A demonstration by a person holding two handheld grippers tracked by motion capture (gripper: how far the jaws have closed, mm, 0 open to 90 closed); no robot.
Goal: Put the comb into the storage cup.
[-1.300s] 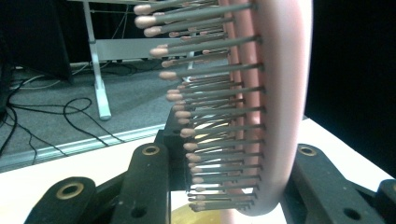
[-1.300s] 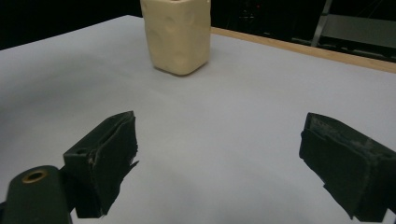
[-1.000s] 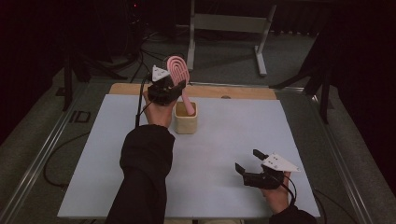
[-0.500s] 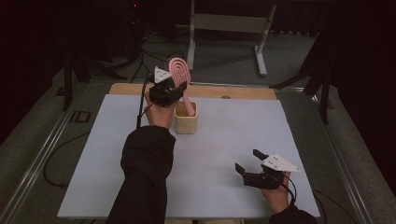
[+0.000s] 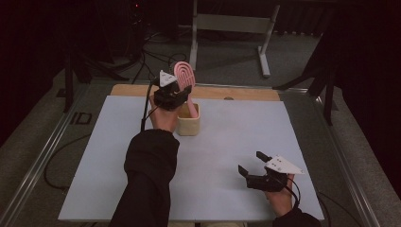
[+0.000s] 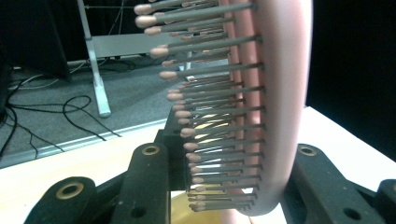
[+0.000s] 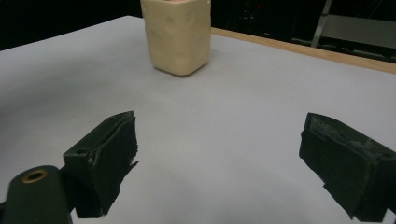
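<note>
A pink hairbrush (image 5: 182,74) stands upright with its handle down inside a cream cup (image 5: 189,124) at the back middle of the white table (image 5: 94,161). My left gripper (image 5: 184,91) is shut on the brush just above the cup. In the left gripper view the bristles and pink back (image 6: 275,93) rise between the black jaws of the left gripper (image 6: 233,186), and the cup's rim (image 6: 205,212) shows below. My right gripper (image 5: 252,162) hovers low over the front right of the table, open and empty. In its own view the right gripper (image 7: 219,158) faces the cup (image 7: 180,32).
A wooden strip (image 5: 236,93) runs along the table's far edge. Behind it a metal stand (image 5: 227,28) and loose cables (image 5: 142,61) sit on the grey floor. Metal rails (image 5: 42,161) border the table's sides.
My left gripper has sunk a little with the hairbrush, so the handle sits slightly deeper in the cup. The right gripper has not moved.
</note>
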